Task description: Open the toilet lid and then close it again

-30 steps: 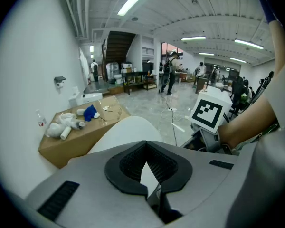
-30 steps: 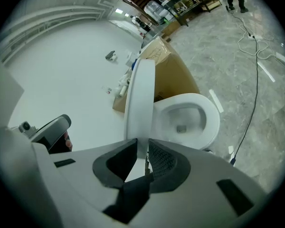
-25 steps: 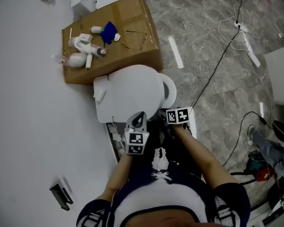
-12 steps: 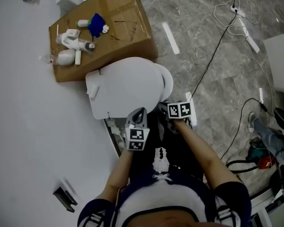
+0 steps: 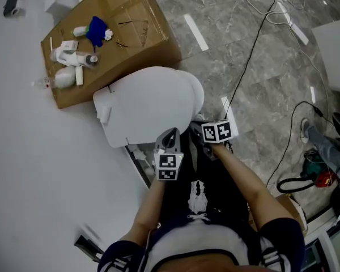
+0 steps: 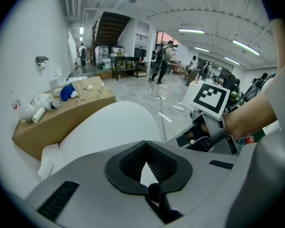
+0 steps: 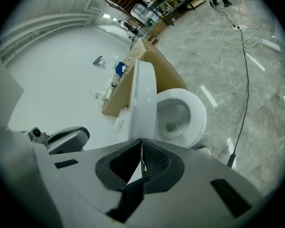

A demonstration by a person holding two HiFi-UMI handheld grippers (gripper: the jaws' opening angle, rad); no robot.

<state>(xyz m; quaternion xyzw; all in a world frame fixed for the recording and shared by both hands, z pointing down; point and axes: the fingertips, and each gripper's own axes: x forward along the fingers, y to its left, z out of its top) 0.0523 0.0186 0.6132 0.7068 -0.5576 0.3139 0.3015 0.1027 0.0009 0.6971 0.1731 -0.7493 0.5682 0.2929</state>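
Both grippers have sunk slightly. Head view: left gripper (image 5: 170, 135) and right gripper (image 5: 200, 127) sit at the near rim of the raised toilet lid (image 5: 141, 103). Left gripper view: jaws closed, empty. Right gripper view: jaws closed, empty; lid upright beside the bowl (image 7: 180, 115). Lid likely rigid, smooth, light plastic; take its free front edge

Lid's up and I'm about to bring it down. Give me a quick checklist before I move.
1. Raised toilet lid, exposed bowl: ok.
2. Visible rim of the bowl free of objects: ok.
3. Jaws of left gripper together, nothing between: ok.
4. Jaws of right gripper together at the lid's edge: ok.
5. Whether the right gripper touches the lid: cannot tell.
6. Gap between floor cable and bowl: ok.
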